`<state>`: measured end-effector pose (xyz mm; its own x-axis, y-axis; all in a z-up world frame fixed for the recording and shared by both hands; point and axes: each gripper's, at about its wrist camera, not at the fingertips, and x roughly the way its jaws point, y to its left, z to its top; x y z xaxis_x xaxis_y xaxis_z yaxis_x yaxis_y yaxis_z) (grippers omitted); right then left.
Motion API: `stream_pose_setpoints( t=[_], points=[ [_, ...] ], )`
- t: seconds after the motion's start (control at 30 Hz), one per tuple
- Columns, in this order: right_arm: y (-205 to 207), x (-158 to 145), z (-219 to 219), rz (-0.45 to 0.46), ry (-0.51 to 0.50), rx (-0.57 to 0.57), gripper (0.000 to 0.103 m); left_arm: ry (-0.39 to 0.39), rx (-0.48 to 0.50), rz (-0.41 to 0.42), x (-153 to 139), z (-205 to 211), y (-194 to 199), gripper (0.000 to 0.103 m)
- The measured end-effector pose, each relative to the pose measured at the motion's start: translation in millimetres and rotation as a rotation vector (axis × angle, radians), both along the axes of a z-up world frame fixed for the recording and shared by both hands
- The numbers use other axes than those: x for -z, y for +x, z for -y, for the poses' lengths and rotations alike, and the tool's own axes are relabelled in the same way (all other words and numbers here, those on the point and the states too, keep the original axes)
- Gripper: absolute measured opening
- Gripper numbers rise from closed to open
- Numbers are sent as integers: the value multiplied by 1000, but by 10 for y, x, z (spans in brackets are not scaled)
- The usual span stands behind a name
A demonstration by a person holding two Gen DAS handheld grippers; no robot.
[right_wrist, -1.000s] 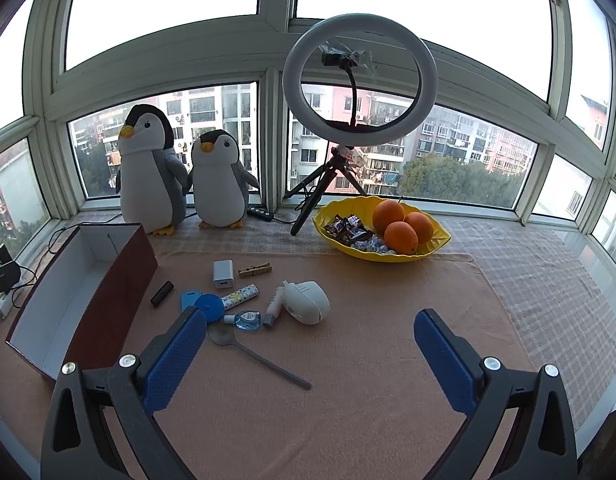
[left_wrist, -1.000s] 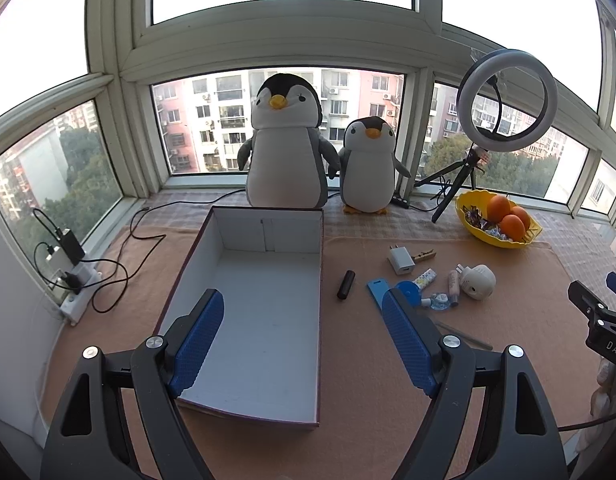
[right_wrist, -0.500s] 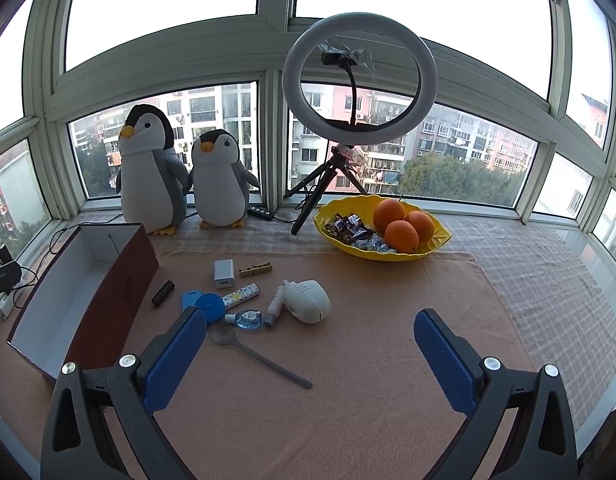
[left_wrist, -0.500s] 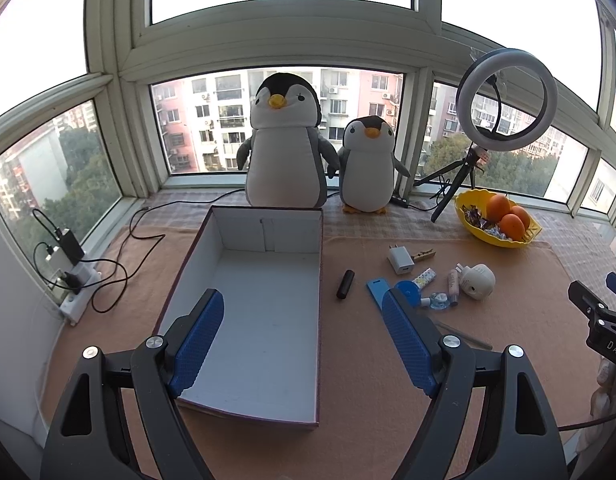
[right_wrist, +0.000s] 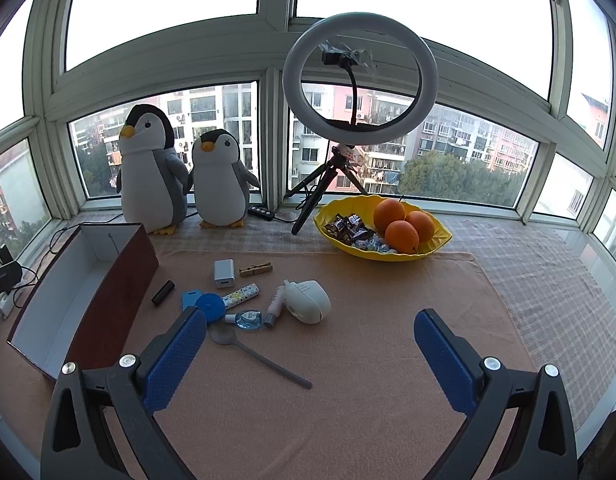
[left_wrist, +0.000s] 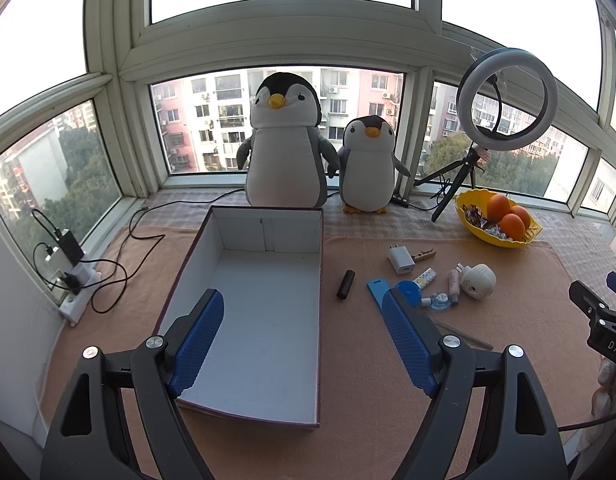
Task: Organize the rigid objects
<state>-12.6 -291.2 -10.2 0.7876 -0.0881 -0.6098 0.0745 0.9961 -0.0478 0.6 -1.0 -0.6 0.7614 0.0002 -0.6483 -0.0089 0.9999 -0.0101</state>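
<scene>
Tan-clothed table point(right_wrist: 368, 360), open box point(left_wrist: 263, 312), spoon point(right_wrist: 259, 354), charger point(right_wrist: 223, 273), fruit bowl point(right_wrist: 436, 246)

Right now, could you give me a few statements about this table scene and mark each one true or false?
1. The box has nothing in it. True.
2. The right gripper is holding the spoon. False: it is open, and the spoon lies on the mat.
3. Three oranges sit in the yellow bowl. True.
4. The clothespin is inside the box. False: it lies on the mat beside the white charger.
5. The left gripper is shut. False: it is open.
</scene>
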Motion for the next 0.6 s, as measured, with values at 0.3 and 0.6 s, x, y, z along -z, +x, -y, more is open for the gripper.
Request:
stream_pose_setpoints(
  t=[0.3, 0.6],
  points=[
    [3, 7, 0, -2, 1, -1, 103, 3, -1, -1, 8, 14, 10, 82],
    [25, 60, -1, -16, 8, -5, 103, 1, -4, -8, 35, 18, 27, 82]
  ],
)
